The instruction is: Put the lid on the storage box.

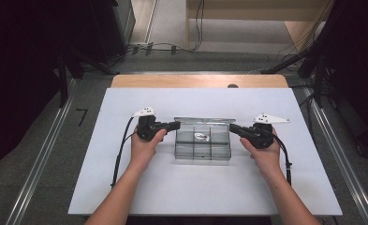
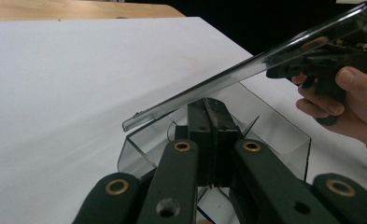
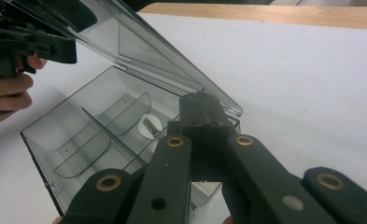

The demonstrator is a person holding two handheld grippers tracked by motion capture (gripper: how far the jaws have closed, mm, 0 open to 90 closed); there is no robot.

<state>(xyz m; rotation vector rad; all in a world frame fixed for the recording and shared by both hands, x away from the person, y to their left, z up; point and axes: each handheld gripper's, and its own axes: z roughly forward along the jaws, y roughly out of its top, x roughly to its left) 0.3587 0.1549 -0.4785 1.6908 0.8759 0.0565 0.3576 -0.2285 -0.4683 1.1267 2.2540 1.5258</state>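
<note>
At the left of the high view, the left gripper (image 1: 173,125) comes in level at the left end of a clear plastic box (image 1: 202,149) that sits in the middle of the white surface (image 1: 125,187); in the left gripper view its jaws stand pressed together with no gap between them, tip just under the raised lid (image 2: 228,77), and I cannot tell whether they pinch the box's end wall or merely touch it. The box itself is divided into compartments by thin clear partitions, and a small white and metal piece (image 1: 201,137) lies in the middle compartment of the far row. Its lid stands tilted up and back, hinged along the far edge. At the right, the right gripper (image 1: 233,128) meets the right end of the box, jaws likewise closed tight together at the lid's near corner, and whether any plastic is caught between them is hidden. The box looks light, stiff and slick, so it would likely slide on the smooth surface if pushed from one side alone; bracing both ends, as the two grippers seem placed to do, suits it. The lid looks thin and somewhat brittle, best taken at its free front edge near a corner and swung gently about the hinge rather than twisted.
</note>
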